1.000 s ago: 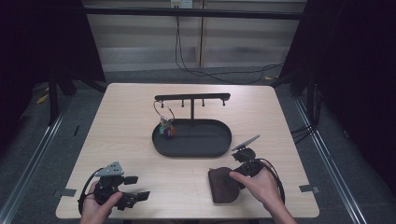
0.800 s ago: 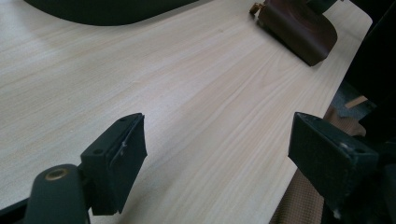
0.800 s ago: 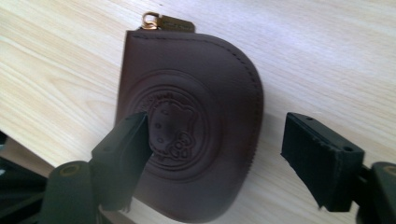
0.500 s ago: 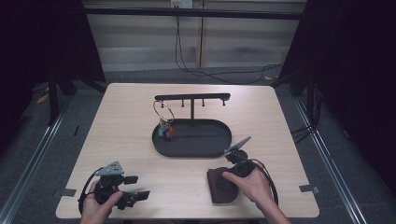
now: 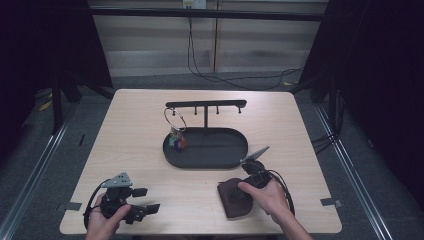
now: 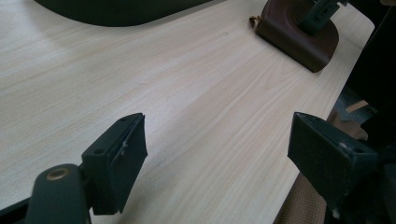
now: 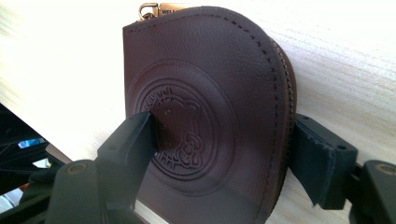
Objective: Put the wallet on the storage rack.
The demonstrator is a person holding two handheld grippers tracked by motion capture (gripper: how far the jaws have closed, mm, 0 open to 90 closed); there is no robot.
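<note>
Dark curtains and a grey floor ring the pale wooden table (image 5: 125,140), and the high view takes in what the closer cameras miss: a black oval tray (image 5: 207,156) at mid-table, a black rack (image 5: 206,104) standing from it, and a wire ring with small coloured tags (image 5: 176,131) hanging off the rack's left end. From up there the brown leather pouch (image 5: 234,197) lies flat near the front edge, right of centre, with the right gripper (image 5: 240,192) and its hand (image 5: 267,195) on top of it.

Only the right gripper view gives the detail: an embossed round emblem on the pouch (image 7: 205,116), stitching along its curved edge, a brass clasp (image 7: 149,8) at its far corner. One jaw lies on the emblem, the other sits at the zip edge; the jaws have just been closing with the pouch between them, though I cannot tell whether they pinch it.

At the front left corner, the left gripper (image 5: 142,200) sits in the left hand (image 5: 107,220). Its own view shows jaws spread wide over bare wood, the pouch (image 6: 299,35) well off
</note>
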